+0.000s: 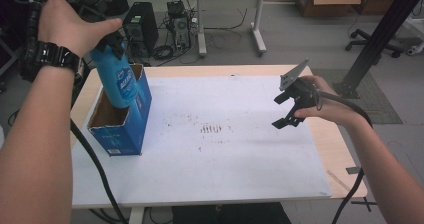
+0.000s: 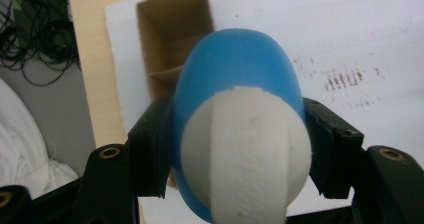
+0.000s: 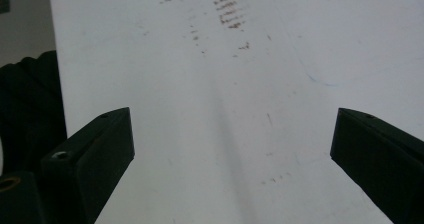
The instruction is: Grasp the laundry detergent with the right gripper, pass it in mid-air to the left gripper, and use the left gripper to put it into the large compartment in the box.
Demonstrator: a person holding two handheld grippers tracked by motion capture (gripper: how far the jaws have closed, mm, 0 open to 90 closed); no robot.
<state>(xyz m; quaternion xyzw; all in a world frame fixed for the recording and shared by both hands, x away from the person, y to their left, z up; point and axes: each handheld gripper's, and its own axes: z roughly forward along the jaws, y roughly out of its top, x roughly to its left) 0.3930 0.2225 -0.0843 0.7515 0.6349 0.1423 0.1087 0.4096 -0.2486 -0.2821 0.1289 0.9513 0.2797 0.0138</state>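
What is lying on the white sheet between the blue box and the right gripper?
Nothing stands there. In the high view, the white sheet between the blue box and the right gripper is bare, with dark smudges only.

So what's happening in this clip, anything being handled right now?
A person works at a table with a hand-held gripper in each hand. The left hand-held gripper is clamped on a blue bottle with a white cap, holding it upright with its lower end inside the open top of a blue cardboard box at the table's left. The right hand-held gripper hovers open and empty over the white table cover.
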